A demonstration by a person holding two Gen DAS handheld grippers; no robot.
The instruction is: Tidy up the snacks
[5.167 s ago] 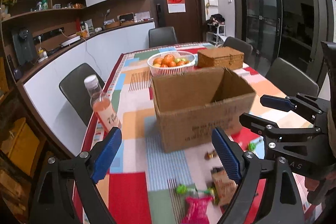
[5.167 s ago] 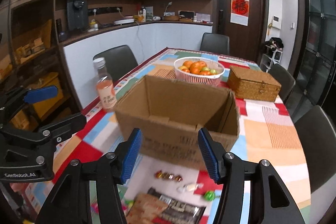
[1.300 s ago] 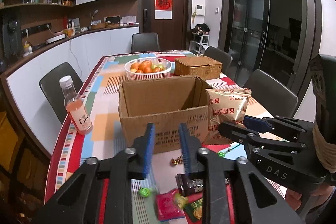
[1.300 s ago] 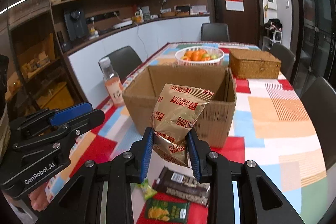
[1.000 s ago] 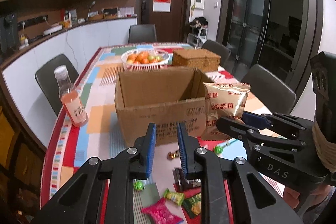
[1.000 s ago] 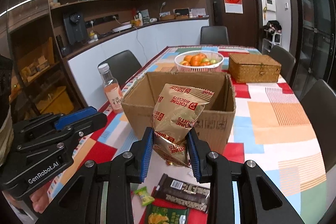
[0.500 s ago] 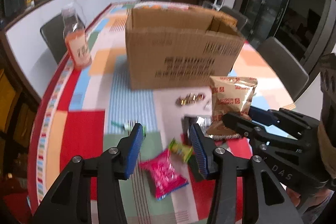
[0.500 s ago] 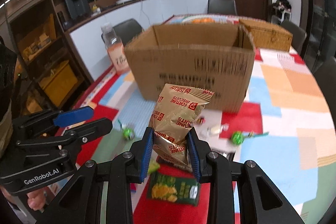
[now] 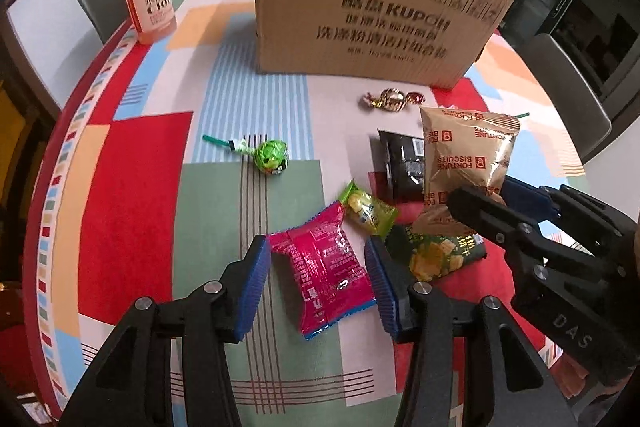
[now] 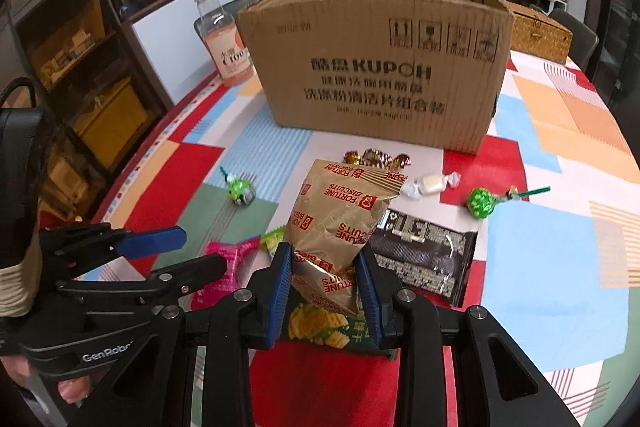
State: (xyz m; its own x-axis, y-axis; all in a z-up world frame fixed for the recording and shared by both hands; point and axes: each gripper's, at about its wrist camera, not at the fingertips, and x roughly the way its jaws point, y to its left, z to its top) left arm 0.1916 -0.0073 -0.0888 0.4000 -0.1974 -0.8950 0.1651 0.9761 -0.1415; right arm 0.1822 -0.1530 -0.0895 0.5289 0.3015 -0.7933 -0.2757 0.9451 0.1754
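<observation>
Right gripper [image 10: 325,285] pinches one gold biscuit bag [image 10: 340,215]; left gripper [image 9: 316,285] gapes around one pink packet [image 9: 322,267]. Two green lollipops [image 10: 482,203], one cardboard box [image 10: 376,67].

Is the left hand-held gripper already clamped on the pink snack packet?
No: the left hand-held gripper is open, its blue pads either side of the pink snack packet, which lies flat on the table with gaps showing.

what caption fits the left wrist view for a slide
Open left gripper straddles a pink snack packet on the tablecloth while the right gripper holds a biscuit bag.
</observation>
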